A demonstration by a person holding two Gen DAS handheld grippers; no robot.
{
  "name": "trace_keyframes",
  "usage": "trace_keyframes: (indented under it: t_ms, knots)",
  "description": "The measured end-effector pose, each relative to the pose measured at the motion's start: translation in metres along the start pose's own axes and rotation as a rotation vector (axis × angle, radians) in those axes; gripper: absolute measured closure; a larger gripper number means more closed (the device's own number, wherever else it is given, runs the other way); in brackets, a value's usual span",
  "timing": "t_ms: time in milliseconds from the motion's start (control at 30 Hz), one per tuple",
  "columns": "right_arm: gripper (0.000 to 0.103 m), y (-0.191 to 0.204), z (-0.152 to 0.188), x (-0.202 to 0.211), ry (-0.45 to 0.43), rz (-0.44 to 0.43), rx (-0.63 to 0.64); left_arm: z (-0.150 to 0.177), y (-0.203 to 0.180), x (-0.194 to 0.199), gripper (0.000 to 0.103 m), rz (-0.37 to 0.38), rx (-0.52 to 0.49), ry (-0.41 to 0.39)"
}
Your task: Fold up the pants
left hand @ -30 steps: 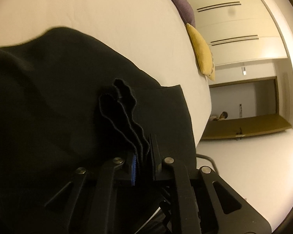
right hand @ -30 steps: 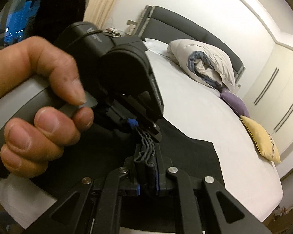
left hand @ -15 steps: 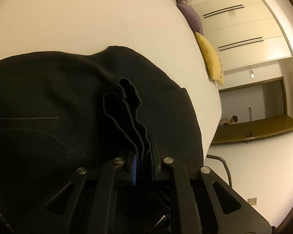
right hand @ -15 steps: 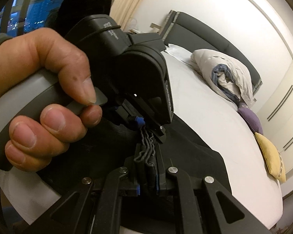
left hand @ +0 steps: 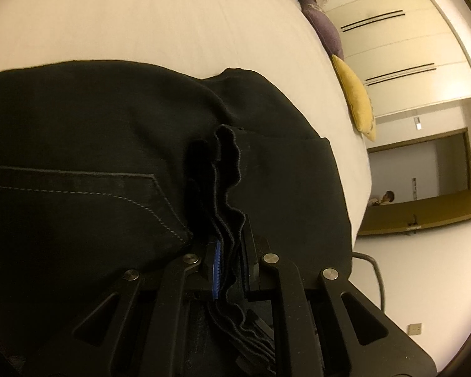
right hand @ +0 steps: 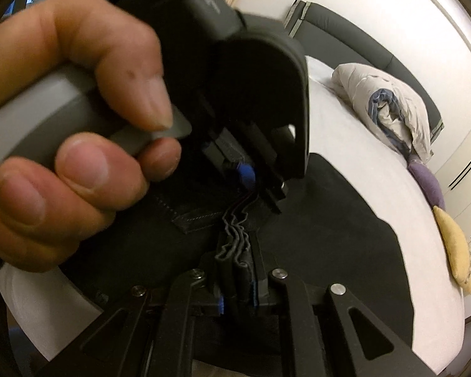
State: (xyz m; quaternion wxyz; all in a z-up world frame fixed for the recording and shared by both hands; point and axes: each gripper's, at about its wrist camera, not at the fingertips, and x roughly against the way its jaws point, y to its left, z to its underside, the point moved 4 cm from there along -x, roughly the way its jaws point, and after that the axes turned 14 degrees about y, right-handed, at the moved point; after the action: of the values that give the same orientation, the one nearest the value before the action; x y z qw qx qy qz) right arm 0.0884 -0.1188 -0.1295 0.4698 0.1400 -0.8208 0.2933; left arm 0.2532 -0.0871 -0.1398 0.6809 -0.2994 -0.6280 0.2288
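The black pants (left hand: 103, 144) lie spread on the white bed (left hand: 160, 15), a stitched pocket showing at the left. My left gripper (left hand: 230, 235) is shut on a bunched stack of the pants' edge layers. In the right wrist view the pants (right hand: 323, 235) cover the bed's near side. My right gripper (right hand: 238, 267) is shut on the same wavy stack of fabric. The left gripper (right hand: 257, 185), held in a hand (right hand: 78, 125), pinches that edge just beyond my right fingertips, very close.
A yellow cushion (left hand: 354, 100) and a purple cushion (left hand: 323, 28) lie at the bed's far edge. A white duvet bundle (right hand: 389, 106) sits by the dark headboard (right hand: 336, 40). White wardrobe doors (left hand: 408, 47) and the floor (left hand: 424, 282) lie past the bed edge.
The left gripper has moved closer to the right one and now fills much of the right view. More of the pants, including the pocket, has come into the left view.
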Motion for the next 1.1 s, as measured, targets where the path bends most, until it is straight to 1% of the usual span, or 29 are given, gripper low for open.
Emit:
trace_keyframes:
  t_ms: [33,67,100,133,167,200,233,300,333,367,400,433,467,500,533,567,600,633,667,733,767,800,833,867,900,967,1033,1100]
  knots:
    - [0.086,-0.001,0.000,0.000,0.003,-0.002,-0.003,0.002,0.004,0.002,0.093,0.001,0.007,0.006]
    - [0.080,-0.005,0.001,0.002,0.006,-0.038,-0.017,0.002,0.006,0.004,0.093,0.005,0.014,0.008]
    - [0.068,-0.007,0.002,0.003,0.009,-0.072,-0.027,0.003,0.008,0.006,0.091,0.005,0.025,0.009]
    - [0.059,-0.012,0.003,0.007,0.010,-0.117,-0.038,0.004,0.010,0.009,0.089,-0.002,0.034,0.005]
    - [0.042,-0.018,0.006,0.014,0.002,-0.164,-0.044,0.004,0.007,0.012,0.089,-0.022,0.037,-0.007]
    - [0.037,-0.024,0.008,0.020,-0.004,-0.205,-0.047,0.006,0.006,0.020,0.087,-0.062,0.038,-0.027]
    - [0.037,-0.027,0.013,0.026,-0.007,-0.260,-0.054,0.006,0.008,0.027,0.087,-0.104,0.041,-0.045]
    - [0.039,-0.054,0.020,0.038,-0.020,-0.374,-0.096,0.009,0.006,0.039,0.087,-0.149,0.045,-0.074]
    - [0.039,-0.082,0.023,0.044,-0.038,-0.443,-0.142,0.010,0.002,0.044,0.087,-0.161,0.038,-0.090]
    - [0.040,-0.105,0.025,0.044,-0.045,-0.492,-0.187,0.012,-0.004,0.048,0.087,-0.167,0.025,-0.104]
    - [0.041,-0.138,0.027,0.042,-0.054,-0.556,-0.250,0.013,-0.011,0.050,0.087,-0.164,0.011,-0.112]
    - [0.041,-0.161,0.028,0.040,-0.067,-0.588,-0.296,0.015,-0.021,0.048,0.087,-0.149,-0.010,-0.115]
    - [0.042,-0.195,0.029,0.036,-0.091,-0.640,-0.365,0.016,-0.034,0.044,0.087,-0.125,-0.042,-0.112]
    - [0.042,-0.218,0.029,0.031,-0.108,-0.706,-0.413,0.015,-0.044,0.037,0.087,-0.107,-0.066,-0.112]
    - [0.042,-0.244,0.028,0.021,-0.116,-0.799,-0.451,0.016,-0.055,0.030,0.087,-0.087,-0.094,-0.110]
    - [0.042,-0.268,0.026,0.007,-0.112,-0.859,-0.494,0.016,-0.066,0.018,0.087,-0.074,-0.121,-0.102]
    - [0.042,-0.284,0.025,-0.005,-0.103,-0.873,-0.522,0.016,-0.071,0.009,0.087,-0.074,-0.134,-0.091]
    - [0.042,-0.295,0.022,-0.019,-0.081,-0.917,-0.537,0.016,-0.075,-0.001,0.087,-0.081,-0.141,-0.078]
    - [0.042,-0.303,0.019,-0.036,-0.059,-0.987,-0.549,0.015,-0.076,-0.014,0.087,-0.090,-0.145,-0.061]
    - [0.042,-0.307,0.016,-0.061,-0.023,-1.029,-0.564,0.014,-0.068,-0.034,0.087,-0.101,-0.118,-0.031]
    - [0.042,-0.304,0.016,-0.079,0.026,-1.061,-0.562,0.014,-0.063,-0.041,0.087,-0.087,-0.101,-0.025]
    - [0.042,-0.289,0.023,-0.089,0.067,-1.072,-0.562,0.014,-0.059,-0.045,0.087,-0.053,-0.089,-0.036]
    - [0.042,-0.282,0.028,-0.102,0.114,-1.064,-0.573,0.015,-0.055,-0.045,0.087,-0.019,-0.081,-0.048]
    - [0.044,-0.276,0.037,-0.118,0.167,-1.074,-0.591,0.015,-0.050,-0.046,0.087,0.016,-0.072,-0.050]
    - [0.044,-0.273,0.041,-0.122,0.170,-1.094,-0.602,0.016,-0.043,-0.044,0.087,0.036,-0.068,-0.050]
    - [0.044,-0.276,0.053,-0.119,0.114,-1.148,-0.643,0.019,-0.038,-0.043,0.087,0.057,-0.071,-0.049]
    - [0.044,-0.271,0.062,-0.113,0.107,-1.166,-0.649,0.020,-0.036,-0.042,0.087,0.047,-0.081,-0.055]
    - [0.044,-0.260,0.074,-0.102,0.115,-1.178,-0.623,0.018,-0.041,-0.048,0.087,0.035,-0.091,-0.063]
